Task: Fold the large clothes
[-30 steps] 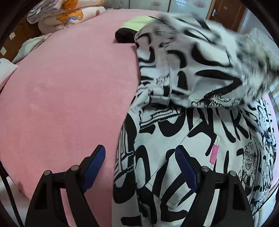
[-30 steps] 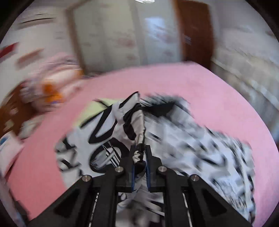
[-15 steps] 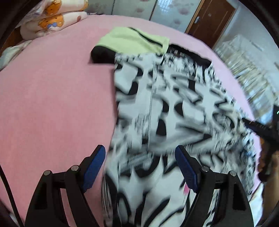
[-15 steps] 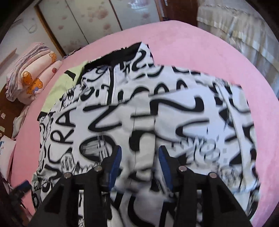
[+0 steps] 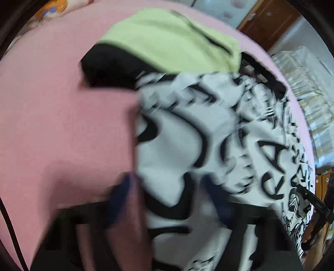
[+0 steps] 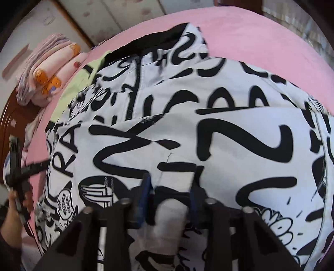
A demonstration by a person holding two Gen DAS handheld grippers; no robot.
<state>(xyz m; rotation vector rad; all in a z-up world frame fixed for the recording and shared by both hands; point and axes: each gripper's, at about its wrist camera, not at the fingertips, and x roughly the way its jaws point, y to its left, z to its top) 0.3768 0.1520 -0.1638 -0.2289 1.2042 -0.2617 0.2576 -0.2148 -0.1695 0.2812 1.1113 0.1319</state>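
A white garment with black graffiti print (image 6: 208, 129) lies spread over the pink bed (image 6: 261, 37). Its lime-green and black part (image 5: 167, 41) lies at the far end. My left gripper (image 5: 171, 198) is low over the garment's left edge (image 5: 167, 162). Its blurred jaws are closing, with the fabric edge between them and the pads still apart. My right gripper (image 6: 170, 191) points down at the near edge. Its jaws are closing on a raised fold (image 6: 171, 208) that fills the gap and touches both blue pads (image 6: 146, 191).
Folded pink bedding (image 6: 48, 68) is stacked at the bed's far left by a wooden headboard (image 6: 8, 116). Wardrobe doors (image 6: 125, 18) stand behind the bed. A hand with the other gripper shows at each view's edge (image 6: 18, 166) (image 5: 313, 210).
The lifted sleeve has been laid flat over the garment. Both grippers dropped closer to the fabric. The left one swung toward the green end, and both pairs of jaws have narrowed.
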